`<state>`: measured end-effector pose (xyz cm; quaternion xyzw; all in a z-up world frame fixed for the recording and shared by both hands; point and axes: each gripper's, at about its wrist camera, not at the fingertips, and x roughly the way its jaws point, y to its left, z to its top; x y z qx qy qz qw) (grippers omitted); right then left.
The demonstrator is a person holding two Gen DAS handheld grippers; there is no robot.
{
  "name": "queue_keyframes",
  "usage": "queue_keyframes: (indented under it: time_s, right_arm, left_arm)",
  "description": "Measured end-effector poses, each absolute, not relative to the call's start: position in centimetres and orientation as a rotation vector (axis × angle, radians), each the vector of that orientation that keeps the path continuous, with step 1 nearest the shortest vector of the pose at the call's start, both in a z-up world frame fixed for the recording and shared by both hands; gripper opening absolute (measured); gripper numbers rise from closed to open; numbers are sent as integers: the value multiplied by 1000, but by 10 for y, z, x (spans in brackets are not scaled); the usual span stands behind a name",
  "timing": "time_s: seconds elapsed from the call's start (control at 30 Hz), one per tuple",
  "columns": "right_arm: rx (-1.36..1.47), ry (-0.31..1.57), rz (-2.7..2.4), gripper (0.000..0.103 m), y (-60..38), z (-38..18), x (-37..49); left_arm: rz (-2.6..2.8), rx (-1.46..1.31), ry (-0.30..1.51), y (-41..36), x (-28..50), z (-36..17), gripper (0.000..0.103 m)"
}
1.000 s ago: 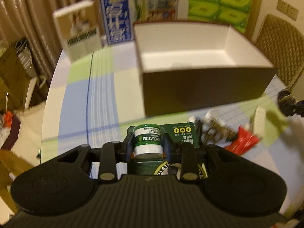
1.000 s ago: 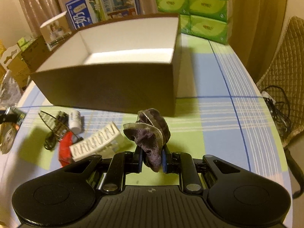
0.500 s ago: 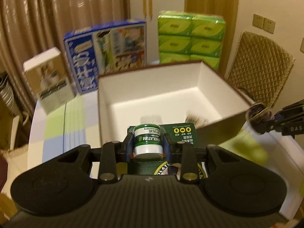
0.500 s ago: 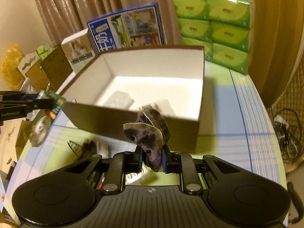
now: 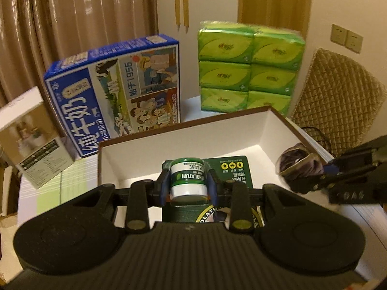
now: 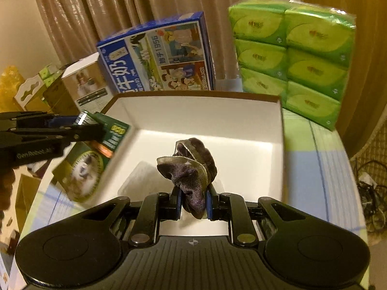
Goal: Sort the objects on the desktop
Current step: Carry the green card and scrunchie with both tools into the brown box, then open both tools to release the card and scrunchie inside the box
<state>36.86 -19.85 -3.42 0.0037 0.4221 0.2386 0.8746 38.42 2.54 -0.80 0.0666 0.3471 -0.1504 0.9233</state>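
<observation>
My left gripper (image 5: 188, 183) is shut on a small green-and-white salve jar (image 5: 188, 181) that sits on its dark green card backing (image 5: 232, 171). It hangs over the near left part of the open brown box with white inside (image 5: 217, 135). From the right wrist view the same left gripper (image 6: 82, 123) and its green card (image 6: 96, 154) hang over the box's left wall. My right gripper (image 6: 193, 201) is shut on a purple velvet scrunchie (image 6: 191, 169), held above the box (image 6: 241, 120) floor. The scrunchie (image 5: 300, 162) also shows at the box's right wall.
Behind the box stand a blue milk carton case (image 5: 116, 91), a stack of green tissue packs (image 5: 249, 67) and a small white product box (image 5: 31, 140). A woven chair (image 5: 338, 101) is at the right. A faint clear packet (image 6: 142, 178) lies on the box floor. Cables (image 6: 370, 193) lie beyond the table's right edge.
Both grippers have risen and moved forward from the table in front of the box to above its open top, still carrying the jar and the scrunchie. The loose items on the table have left view.
</observation>
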Motion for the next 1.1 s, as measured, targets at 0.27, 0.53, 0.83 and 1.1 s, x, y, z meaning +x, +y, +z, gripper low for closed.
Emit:
queue_keyframes:
  time_s: [0.27,0.53,0.83,1.1]
  right_arm:
    - [6,957,455,16,-170,-61,435]
    - [-22,1047,412,16,-158,-89,476]
    - [-32,1111,404,16,-152,-105,493]
    - [-30,1129,392,16,-156,-111,500]
  left_arm:
    - [-212,41,796,22,462,-39,28]
    - [-142,56,883,14,504,-73,28]
    - [-125,118,970,-3,528,-103,28]
    - [-125,110,987,-1,533,-110,35]
